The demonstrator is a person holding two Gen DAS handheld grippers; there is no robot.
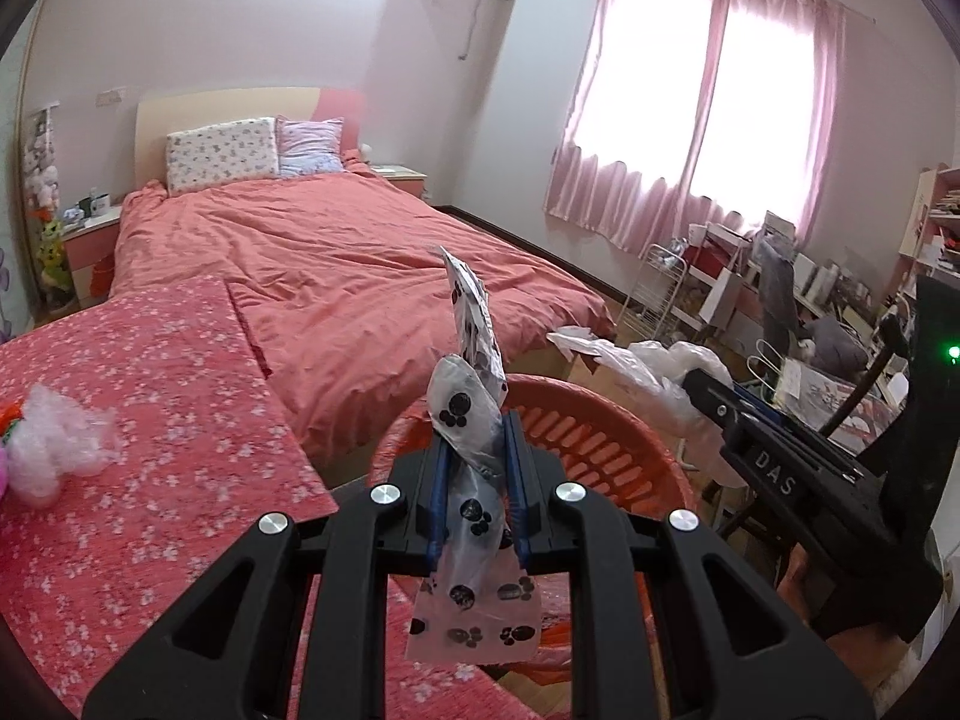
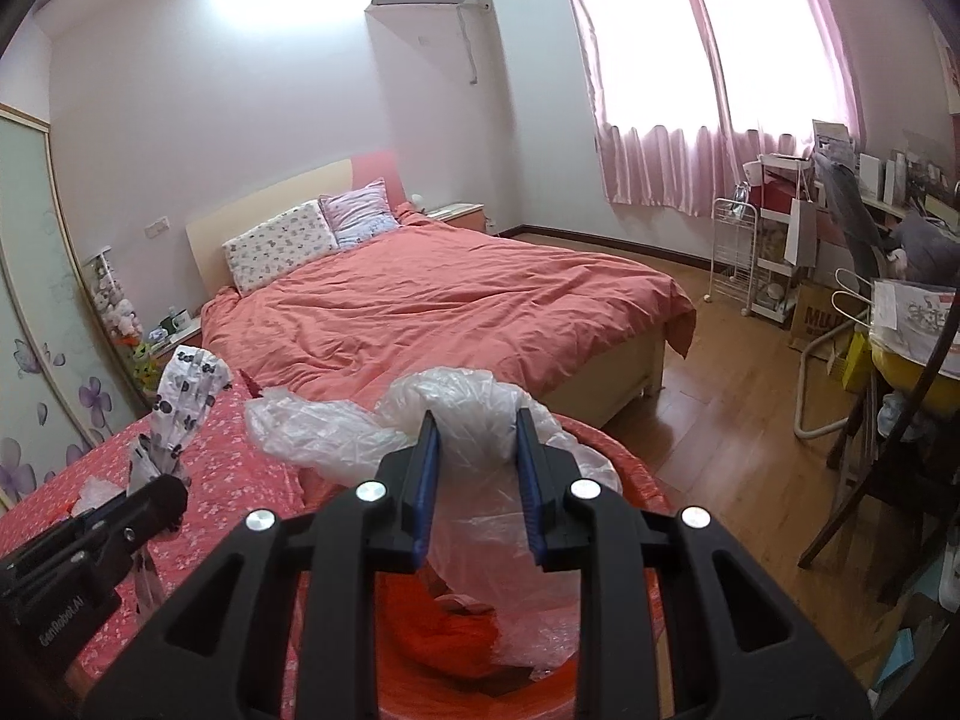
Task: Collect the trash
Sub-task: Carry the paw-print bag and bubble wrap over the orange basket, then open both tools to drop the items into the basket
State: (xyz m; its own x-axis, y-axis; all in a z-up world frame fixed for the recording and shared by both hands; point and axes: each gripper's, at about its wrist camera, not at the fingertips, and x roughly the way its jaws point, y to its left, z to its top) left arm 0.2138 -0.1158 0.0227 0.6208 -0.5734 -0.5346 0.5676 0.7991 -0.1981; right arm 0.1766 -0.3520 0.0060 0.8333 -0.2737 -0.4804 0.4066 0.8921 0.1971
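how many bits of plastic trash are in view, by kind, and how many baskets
paw-print plastic bag, held in the left tongs: 1
clear plastic bag, held in the right tongs: 1
crumpled pinkish clear plastic lying on the floral cover: 1
red basket: 1
total: 3 pieces of plastic trash, 1 basket, 4 things

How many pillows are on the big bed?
2. A white pillow with small prints leans on the headboard on the left, and a striped pink pillow sits right beside it on the right. The quilt could be hiding more.
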